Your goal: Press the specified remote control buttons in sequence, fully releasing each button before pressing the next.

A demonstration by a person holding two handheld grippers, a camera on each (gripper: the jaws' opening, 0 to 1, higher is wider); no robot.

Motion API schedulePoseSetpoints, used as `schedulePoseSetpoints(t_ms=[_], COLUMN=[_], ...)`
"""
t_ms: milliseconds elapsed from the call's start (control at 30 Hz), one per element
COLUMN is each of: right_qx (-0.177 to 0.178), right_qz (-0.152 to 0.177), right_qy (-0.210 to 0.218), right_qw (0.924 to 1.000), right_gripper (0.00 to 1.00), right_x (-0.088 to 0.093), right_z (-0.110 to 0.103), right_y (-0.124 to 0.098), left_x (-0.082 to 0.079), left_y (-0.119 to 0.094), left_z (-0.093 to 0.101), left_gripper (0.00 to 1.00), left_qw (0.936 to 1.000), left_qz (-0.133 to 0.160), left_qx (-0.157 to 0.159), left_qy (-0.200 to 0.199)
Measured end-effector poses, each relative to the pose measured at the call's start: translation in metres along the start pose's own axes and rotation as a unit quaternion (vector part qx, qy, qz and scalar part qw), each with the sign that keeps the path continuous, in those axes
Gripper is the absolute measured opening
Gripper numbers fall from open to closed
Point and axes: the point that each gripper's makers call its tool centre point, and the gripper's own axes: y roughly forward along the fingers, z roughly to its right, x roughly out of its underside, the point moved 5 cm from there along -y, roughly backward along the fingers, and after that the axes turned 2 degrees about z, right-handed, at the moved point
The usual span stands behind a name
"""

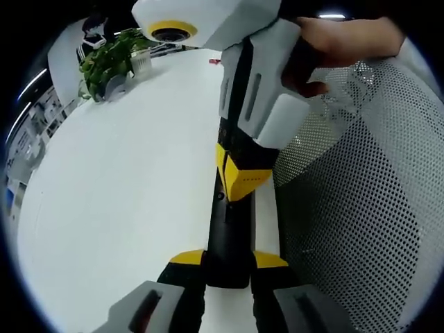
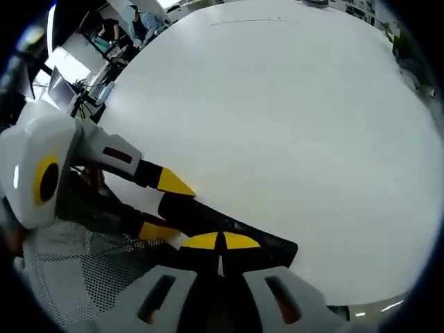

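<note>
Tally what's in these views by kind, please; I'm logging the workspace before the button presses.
Long black remote control: 1
Handheld tools: 2, left tool and right tool
Green potted plant: 1
White round table: 1
White mesh chair back: 1
Total: 6

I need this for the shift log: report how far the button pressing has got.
Done: nothing in the pictures proves any press finished. In hand: the left gripper is shut on the black remote control at the edge of the white table, while the right gripper, fingers closed, bears on the remote's top. Left: which button it meets, and how many remain, cannot be told.
</note>
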Motion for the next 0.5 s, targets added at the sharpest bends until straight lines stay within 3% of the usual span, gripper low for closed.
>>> schedulePoseSetpoints(t_ms=[267,333,500], right_qx=[-0.003,-0.016,-0.013], right_qz=[-0.008,-0.033,-0.032], right_qy=[0.013,0.022,0.020], right_qw=[0.9999,0.9991,0.9992], right_gripper=[0.00,0.00,0.00], right_x=[-0.0013,0.0033,0.0023], right_z=[0.0011,-0.0017,-0.0018], right_y=[0.0018,0.0016,0.0032], left_x=[-0.0003,0.0000,-0.0005], left_y=[0.0003,0.0005,0.0006], left_z=[0.0000,-0.0003,-0.0001], left_gripper=[0.24,0.24,0.24], left_qw=[1.0000,1.0000,1.0000], left_qz=[-0.001,-0.001,0.000], left_qx=[-0.001,-0.001,-0.001], left_qy=[0.001,0.000,0.000])
